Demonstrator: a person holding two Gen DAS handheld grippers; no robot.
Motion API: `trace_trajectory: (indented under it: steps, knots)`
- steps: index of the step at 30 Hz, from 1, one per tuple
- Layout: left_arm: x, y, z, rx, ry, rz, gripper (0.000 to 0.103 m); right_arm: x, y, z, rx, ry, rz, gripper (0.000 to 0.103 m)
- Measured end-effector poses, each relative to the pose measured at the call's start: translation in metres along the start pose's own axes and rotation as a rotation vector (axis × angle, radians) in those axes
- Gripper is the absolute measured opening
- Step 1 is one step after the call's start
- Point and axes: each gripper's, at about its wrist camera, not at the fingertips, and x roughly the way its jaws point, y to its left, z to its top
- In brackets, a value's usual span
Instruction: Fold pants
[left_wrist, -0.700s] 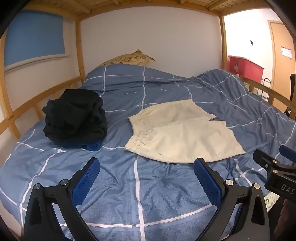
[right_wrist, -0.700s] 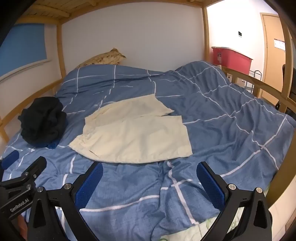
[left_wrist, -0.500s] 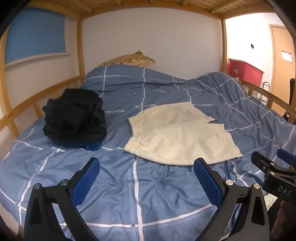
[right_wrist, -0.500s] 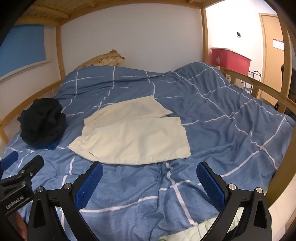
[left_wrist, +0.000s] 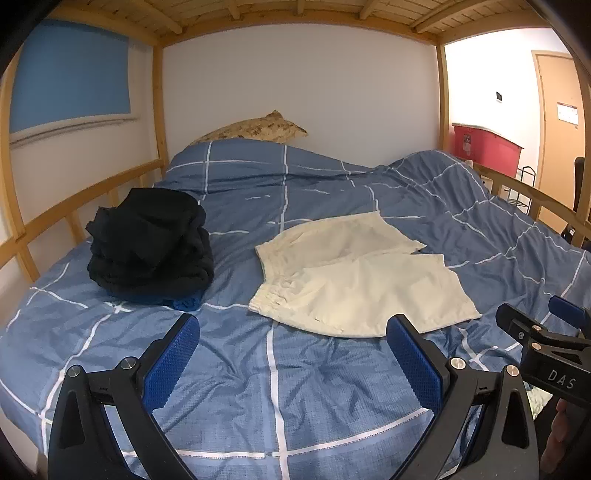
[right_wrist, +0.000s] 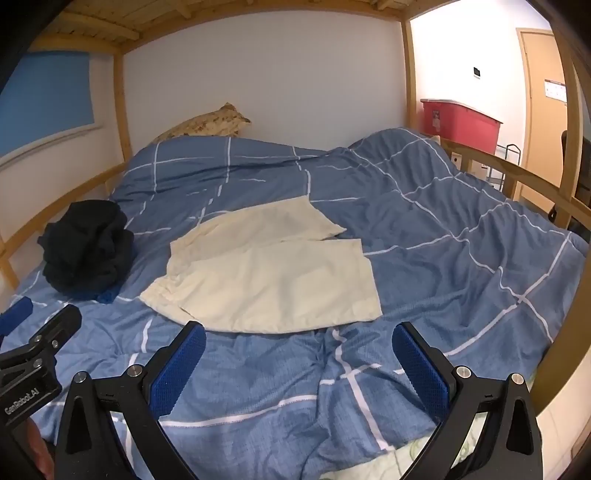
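Note:
A pair of cream shorts lies spread flat on the blue checked duvet, waistband to the left and both legs pointing right. My left gripper hovers over the duvet just short of the shorts' near edge, wide open with nothing between its blue pads. My right gripper is also wide open and holds nothing, close to the near hem of the shorts. Each gripper shows at the edge of the other's view, the right gripper at right and the left gripper at left.
A stack of folded dark clothes sits on the duvet left of the shorts. A patterned pillow lies at the head. Wooden bunk rails run along both sides. A red bin stands beyond the right rail.
Both views have tilted up slightly, so the shorts and duvet sit a little lower in frame. Both grippers stay wide open; nothing on the bed has moved.

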Motion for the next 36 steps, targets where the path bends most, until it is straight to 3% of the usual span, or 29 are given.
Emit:
trace_trajectory:
  steps: [36]
  knots:
    - [-0.003, 0.012, -0.001, -0.032, -0.02, 0.039, 0.103, 0.001, -0.001, -0.002, -0.004, -0.007, -0.013, 0.103]
